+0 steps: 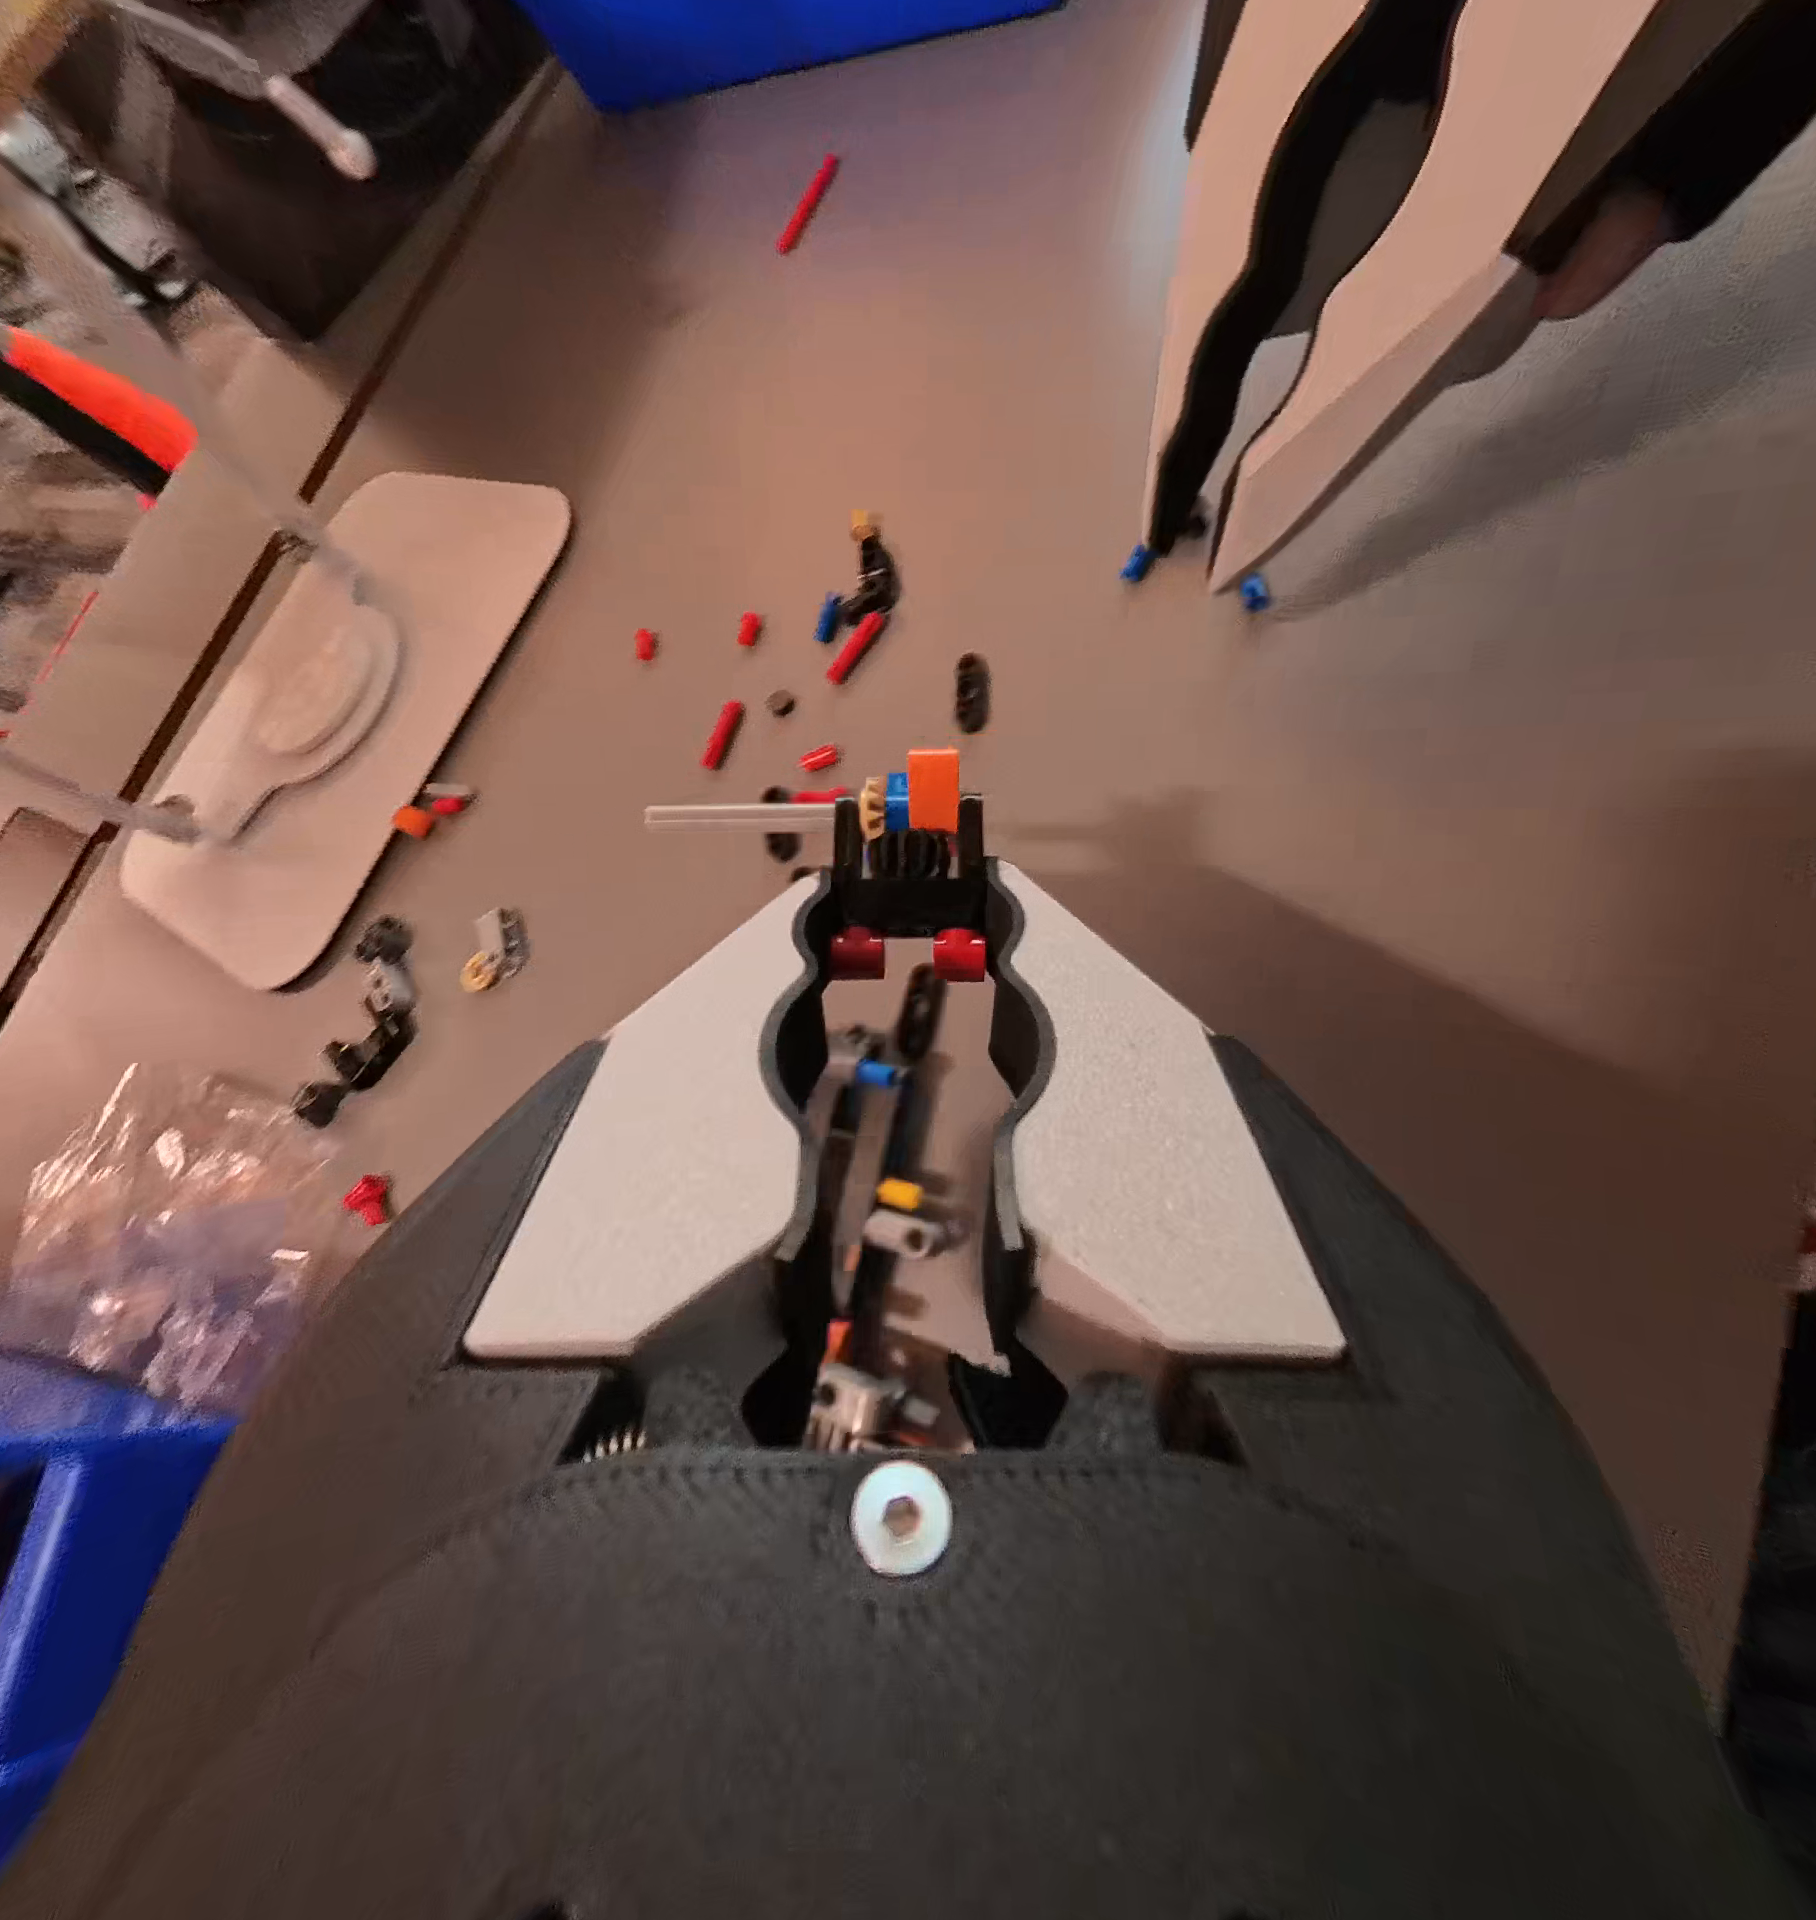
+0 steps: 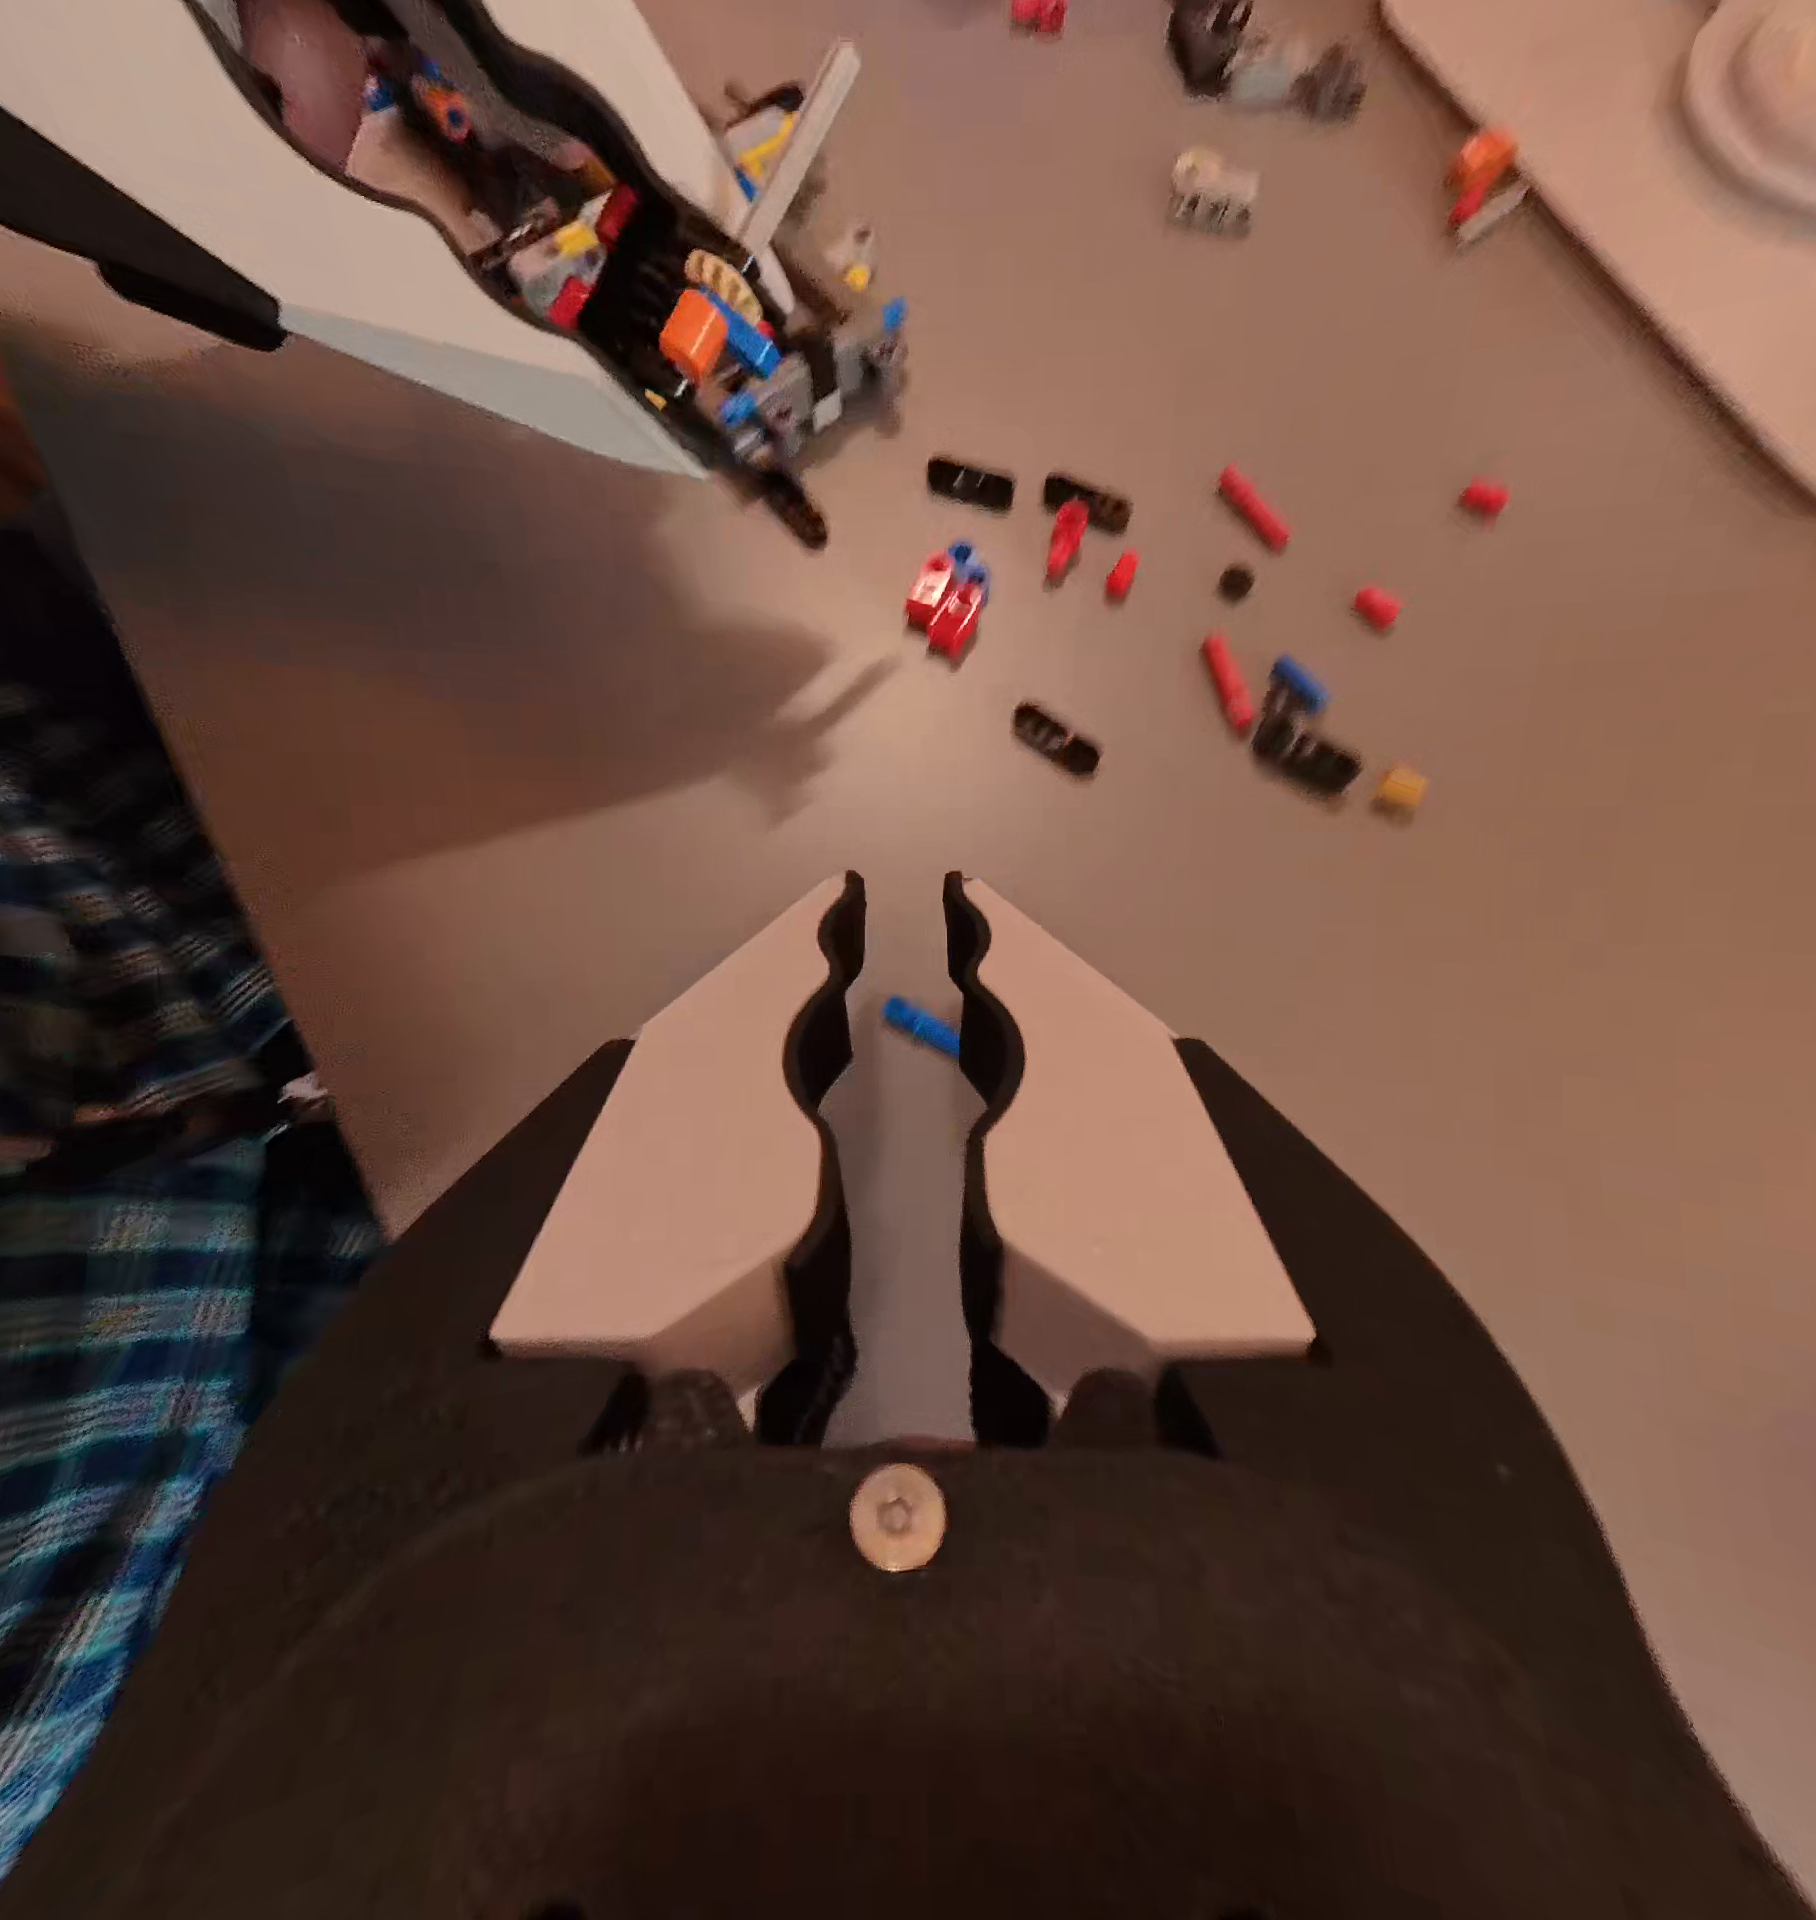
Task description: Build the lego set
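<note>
Brown table (image 1: 1403,1039) under everything, strewn with small parts. Pale flat board (image 1: 364,727) off to the left of it, blue bin (image 1: 10,1621) at the near left corner, crinkled clear bag (image 1: 156,1226) just beside that.

Left gripper (image 1: 909,894) clamped on a half-built lego model (image 1: 909,883): black frame pinched between the fingertips, two red pins (image 1: 909,954) at its lower edge, orange block (image 1: 933,790) and blue block on top, grey rod (image 1: 738,816) sticking out to the left. More of the model runs back between the fingers toward the camera; hard to make out there, perhaps grey beams with yellow and blue pins. Held above the table, near the middle of the scatter.

Right gripper (image 2: 904,883) empty, fingers parted by a narrow gap, hovering over bare tabletop. Blue pin (image 2: 919,1023) lying on the table beneath that gap, not gripped.

Loose red pins (image 2: 1252,506), short black links (image 2: 971,481), a small red-and-blue cluster (image 2: 945,592) and a yellow piece (image 2: 1399,790) spread ahead of the right gripper, apart from each other.
</note>
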The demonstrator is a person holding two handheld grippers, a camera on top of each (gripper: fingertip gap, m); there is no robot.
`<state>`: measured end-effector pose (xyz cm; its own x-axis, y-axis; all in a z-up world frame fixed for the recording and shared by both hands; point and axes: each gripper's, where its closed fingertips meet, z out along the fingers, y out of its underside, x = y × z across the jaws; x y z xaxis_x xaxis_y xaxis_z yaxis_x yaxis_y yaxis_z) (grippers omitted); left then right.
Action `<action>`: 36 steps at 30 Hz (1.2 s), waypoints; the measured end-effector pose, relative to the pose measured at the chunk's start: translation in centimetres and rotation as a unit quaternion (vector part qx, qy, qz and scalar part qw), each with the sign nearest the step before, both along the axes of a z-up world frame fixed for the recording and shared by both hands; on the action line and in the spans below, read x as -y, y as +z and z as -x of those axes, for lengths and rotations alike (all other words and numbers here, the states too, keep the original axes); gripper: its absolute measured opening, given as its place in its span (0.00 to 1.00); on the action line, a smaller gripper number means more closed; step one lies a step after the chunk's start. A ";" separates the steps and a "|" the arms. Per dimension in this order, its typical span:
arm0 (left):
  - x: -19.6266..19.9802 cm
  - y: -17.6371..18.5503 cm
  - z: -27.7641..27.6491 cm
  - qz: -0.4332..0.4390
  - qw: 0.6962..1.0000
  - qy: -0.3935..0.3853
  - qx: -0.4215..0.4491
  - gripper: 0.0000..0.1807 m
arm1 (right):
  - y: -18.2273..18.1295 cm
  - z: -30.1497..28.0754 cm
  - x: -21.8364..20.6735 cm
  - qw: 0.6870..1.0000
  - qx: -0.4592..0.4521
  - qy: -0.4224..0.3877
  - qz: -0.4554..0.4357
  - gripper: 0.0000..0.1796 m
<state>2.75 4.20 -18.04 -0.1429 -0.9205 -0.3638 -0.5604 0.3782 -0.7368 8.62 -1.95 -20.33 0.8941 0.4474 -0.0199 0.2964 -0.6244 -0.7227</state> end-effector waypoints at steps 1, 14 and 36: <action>-0.7 0.1 0.2 0.000 1.000 0.008 0.001 0.14 | 0.3 -0.2 -1.0 1.000 0.010 -0.001 -0.006 0.07; -4.7 0.2 0.7 0.006 1.000 0.028 0.001 0.14 | -1.6 0.7 -9.9 0.999 0.018 0.034 0.007 0.09; 0.5 -1.1 0.3 0.038 0.998 -0.036 -0.026 0.14 | -2.3 3.7 -0.4 0.943 0.099 0.312 0.057 0.11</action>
